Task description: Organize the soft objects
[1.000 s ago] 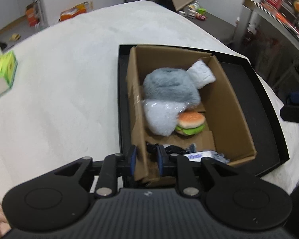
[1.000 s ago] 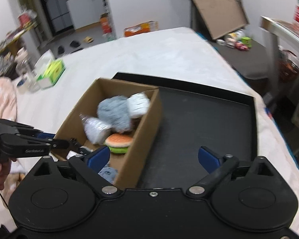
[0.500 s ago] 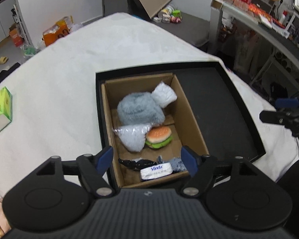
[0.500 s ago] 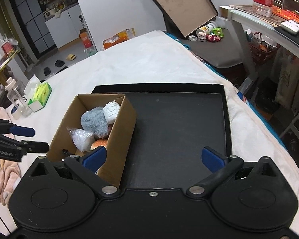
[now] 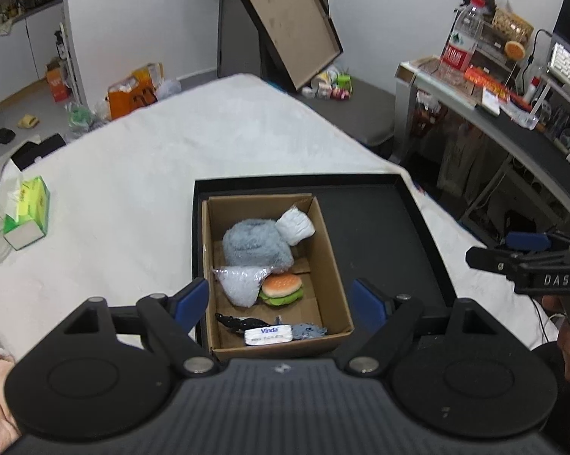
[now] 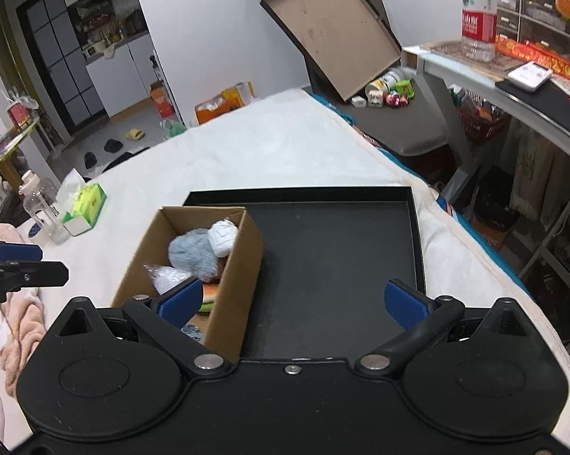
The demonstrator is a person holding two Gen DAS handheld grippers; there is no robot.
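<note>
An open brown cardboard box sits in the left part of a shallow black tray on a bed spread with a white blanket, its long axis running away from the left camera, one short end just beside the tray's far rim. Inside, from far end to near: a fluffy grey-blue plush with a white rolled cloth bundle touching its right side, a clear plastic bag of white filling beside a soft toy hamburger, and at the near wall a small black item, a white Vinda tissue pack lying crosswise, and a grey-blue fabric piece. The rest of the tray to the right is bare black. The left gripper hovers over the box's near end, blue pads spread wide, holding nothing. The right gripper hangs over the tray's near edge, likewise splayed and unloaded, its left finger crossing in front of the box's near corner. On the blanket, well to the left, stand a green tissue box and a clear plastic bottle. Beyond the bed a large flat cardboard lid leans tilted, and a cluttered desk runs along the right.
</note>
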